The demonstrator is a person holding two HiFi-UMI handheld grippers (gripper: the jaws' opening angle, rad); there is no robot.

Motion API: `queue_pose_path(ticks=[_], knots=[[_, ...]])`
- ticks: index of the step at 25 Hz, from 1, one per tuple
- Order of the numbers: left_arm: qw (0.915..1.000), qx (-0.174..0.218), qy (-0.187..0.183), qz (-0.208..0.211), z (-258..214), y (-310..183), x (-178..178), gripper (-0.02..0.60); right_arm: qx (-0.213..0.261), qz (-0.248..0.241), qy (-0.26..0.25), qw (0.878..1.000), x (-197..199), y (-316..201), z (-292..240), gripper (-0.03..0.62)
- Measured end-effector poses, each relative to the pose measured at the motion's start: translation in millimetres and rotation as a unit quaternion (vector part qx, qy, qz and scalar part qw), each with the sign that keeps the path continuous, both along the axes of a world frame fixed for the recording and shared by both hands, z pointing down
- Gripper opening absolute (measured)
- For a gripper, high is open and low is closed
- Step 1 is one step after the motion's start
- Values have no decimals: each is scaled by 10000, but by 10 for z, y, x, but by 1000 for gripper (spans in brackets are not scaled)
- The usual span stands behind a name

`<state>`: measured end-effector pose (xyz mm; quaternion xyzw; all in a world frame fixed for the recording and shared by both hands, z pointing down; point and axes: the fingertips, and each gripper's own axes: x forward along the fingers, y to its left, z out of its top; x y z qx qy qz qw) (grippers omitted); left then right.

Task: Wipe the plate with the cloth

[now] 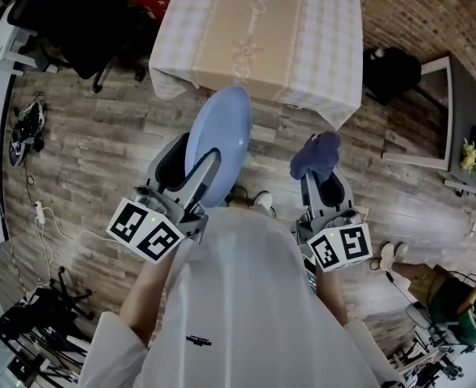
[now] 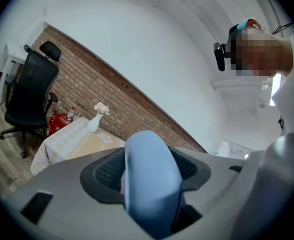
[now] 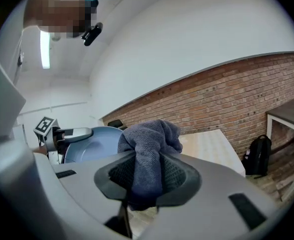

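A pale blue plate is held upright in the air, clamped at its lower rim by my left gripper, which is shut on it. The left gripper view shows the plate's edge filling the space between the jaws. A dark blue-grey cloth bunches out of my right gripper, shut on it. From the right gripper view, the cloth hangs between the jaws and the plate stands to its left, apart from it.
A table with a checked beige cloth stands ahead, a white vase on it. A black office chair is at far left, a black backpack and a desk at right. Wooden floor lies below.
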<state>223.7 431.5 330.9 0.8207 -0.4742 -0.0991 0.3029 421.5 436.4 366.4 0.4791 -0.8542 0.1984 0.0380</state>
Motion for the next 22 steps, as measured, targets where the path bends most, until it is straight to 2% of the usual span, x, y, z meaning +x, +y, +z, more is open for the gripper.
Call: queue_pose_path(ticks=[6,14,17,22], knots=[[9997,51,45,-250,0,-215,-737,273,38,-192,-22,9998,-704,-375,-32,126],[9962,-33,120,-859,142,-372,-1685,273,-8,-633,52,9980,-1523,-726,25,126],[9946,-45,173,-1021,141,-503,-1853,273,7,-881,180,9960,-1695,-931,22,126],[9935,-89,189,-1121,189,-1129,-1987,273,-19,-1084,140,9940,-1937,-1633,103,126]])
